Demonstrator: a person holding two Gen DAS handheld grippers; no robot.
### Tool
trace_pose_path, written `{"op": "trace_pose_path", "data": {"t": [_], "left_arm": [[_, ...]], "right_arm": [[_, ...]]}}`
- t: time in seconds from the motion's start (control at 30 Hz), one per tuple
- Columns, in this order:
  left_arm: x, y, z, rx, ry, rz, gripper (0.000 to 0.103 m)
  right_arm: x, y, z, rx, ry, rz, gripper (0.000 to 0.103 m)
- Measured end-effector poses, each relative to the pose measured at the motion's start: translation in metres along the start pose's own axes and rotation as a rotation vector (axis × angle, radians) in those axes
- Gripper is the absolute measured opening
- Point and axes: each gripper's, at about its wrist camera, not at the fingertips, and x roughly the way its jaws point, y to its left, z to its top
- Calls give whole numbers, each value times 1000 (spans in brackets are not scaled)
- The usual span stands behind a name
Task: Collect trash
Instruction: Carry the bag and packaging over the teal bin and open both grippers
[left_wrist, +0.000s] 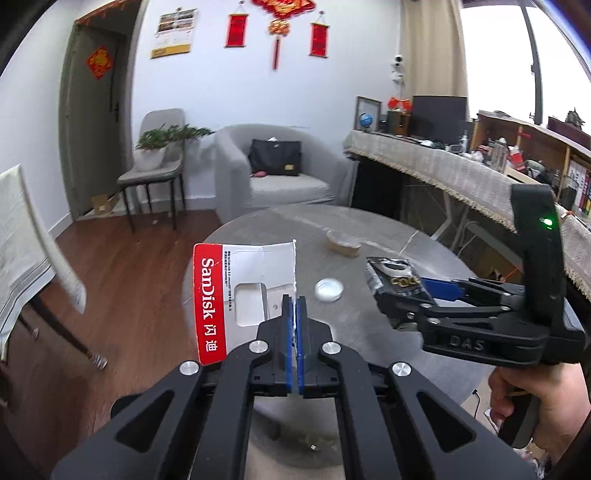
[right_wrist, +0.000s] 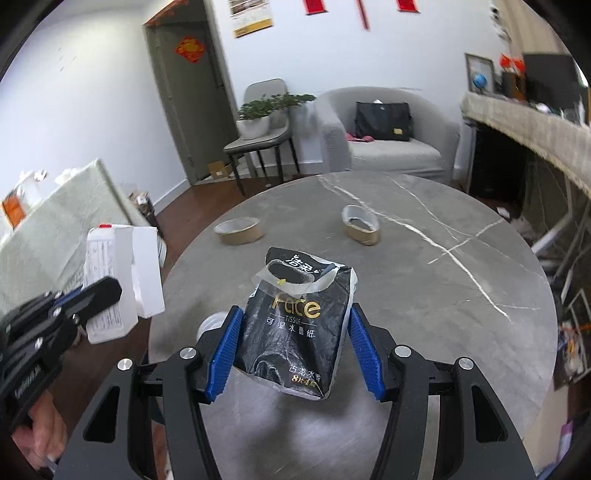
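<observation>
A round grey marble table is being viewed from two handheld grippers, each carrying a piece of trash above it. The left gripper is being held fully closed, its blue pads pinched on the folded edge of a white and red SanDisk card package, which is being carried upright over the table's near left edge. The right gripper is being held partly closed, its blue fingers pressed against the sides of a black tissue packet, which is being lifted clear of the tabletop with its torn opening facing up. No bin is being shown in either view, so the drop-off place cannot be told. To do this step well, both grips are probably best kept firm and steady, since the soft packet is judged likely to slip if loosened, and the thin card could swing or pull out of its narrow pinch. Still lying on the table are a brown paper cup towards the far left edge, a second crushed brown cup further right, and a small clear lid near the front. Only the right wrist view is showing both cups and the packet's label; only the left wrist view is showing the lid plainly and the SanDisk lettering.
</observation>
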Motion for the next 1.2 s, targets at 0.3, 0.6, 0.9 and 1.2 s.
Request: {"op": "trace_pose_path", "data": {"t": [0.3, 0.6, 0.9, 1.2], "left_arm": [[-15, 60, -23, -69, 93, 103, 3], [-7, 116, -47, -149, 186, 145, 3], [6, 179, -81, -255, 334, 174, 3], [12, 208, -91, -296, 404, 160, 8]], "right_arm": [[-3, 40, -10, -51, -1, 76, 59], [4, 88, -5, -105, -8, 144, 59], [25, 138, -2, -166, 23, 205, 59], [52, 185, -4, -224, 66, 250, 59]]}}
